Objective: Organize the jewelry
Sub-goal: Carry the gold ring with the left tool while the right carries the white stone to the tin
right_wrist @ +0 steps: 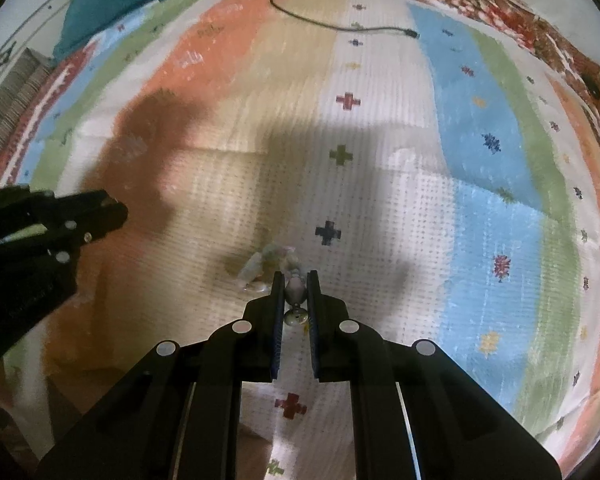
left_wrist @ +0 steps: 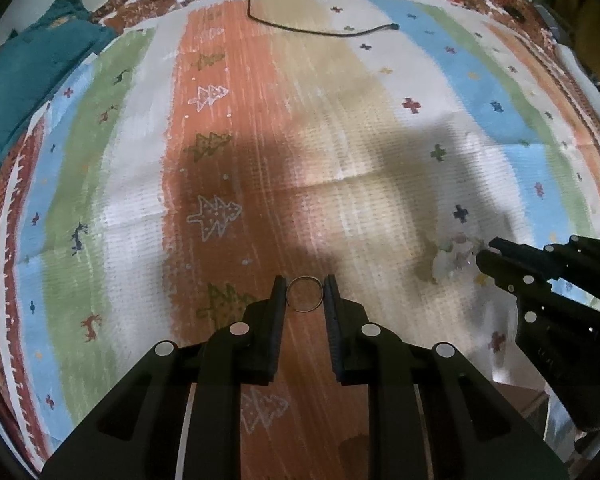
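Metal ring (left_wrist: pixel 305 294), thin and round, sits between the fingertips of the left gripper (left_wrist: pixel 304 294) in the left wrist view; the jaws are closed on its two sides, so only two small spots on the rim appear to bear the hold. Below it lies the striped mat (left_wrist: pixel 340 128), the ring hanging over the orange stripe. To the ring's right, near but apart, the right gripper (left_wrist: pixel 485 255) points at a pale, blurred heap of jewelry (left_wrist: pixel 452 258) on the white stripe. A black cable (left_wrist: pixel 320 31) lies well beyond the ring, and a teal cloth (left_wrist: pixel 36 64) far to its left. Risk: a thin hoop held edge-on may pivot or spring out if the squeeze eases or the hand jerks, then roll across the mat.

Right wrist view: the right gripper (right_wrist: pixel 294 292) is clamped on a beaded piece (right_wrist: pixel 295 289), a metal ball (right_wrist: pixel 295 317) hanging just behind the beads between the pads. The heap (right_wrist: pixel 266 266) lies just beyond and left of the beads, seemingly touching them; whether the piece is strung to the heap cannot be told. The left gripper (right_wrist: pixel 118 210) stands well to the heap's left. Risk: if the piece is tangled with the heap, lifting could drag or scatter the rest; round beads may also slip from flat pads.
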`<act>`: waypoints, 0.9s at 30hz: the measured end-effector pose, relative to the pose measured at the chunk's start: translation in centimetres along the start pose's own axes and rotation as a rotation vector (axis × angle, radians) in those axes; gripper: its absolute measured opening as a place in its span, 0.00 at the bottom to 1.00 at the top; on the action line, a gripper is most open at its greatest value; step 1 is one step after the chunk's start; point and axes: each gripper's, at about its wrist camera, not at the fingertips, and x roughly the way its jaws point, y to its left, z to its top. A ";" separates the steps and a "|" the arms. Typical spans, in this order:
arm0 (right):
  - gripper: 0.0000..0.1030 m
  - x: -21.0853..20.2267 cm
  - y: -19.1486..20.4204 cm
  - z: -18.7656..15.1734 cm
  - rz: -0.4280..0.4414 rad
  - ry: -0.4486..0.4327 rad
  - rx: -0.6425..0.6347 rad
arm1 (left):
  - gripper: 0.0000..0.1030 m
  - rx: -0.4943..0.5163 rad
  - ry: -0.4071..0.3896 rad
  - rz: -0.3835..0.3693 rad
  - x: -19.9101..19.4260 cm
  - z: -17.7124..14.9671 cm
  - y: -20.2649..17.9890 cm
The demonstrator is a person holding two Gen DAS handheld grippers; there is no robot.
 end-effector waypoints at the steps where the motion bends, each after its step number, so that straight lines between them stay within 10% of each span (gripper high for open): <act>1: 0.11 -0.5 0.0 -0.1 0.003 -0.010 0.002 | 0.18 0.003 -0.002 0.000 -0.3 -0.2 -0.1; 27: 0.11 -6.8 0.3 -2.3 0.033 -0.145 0.017 | 0.18 0.008 -0.127 -0.030 -6.9 -3.4 -1.4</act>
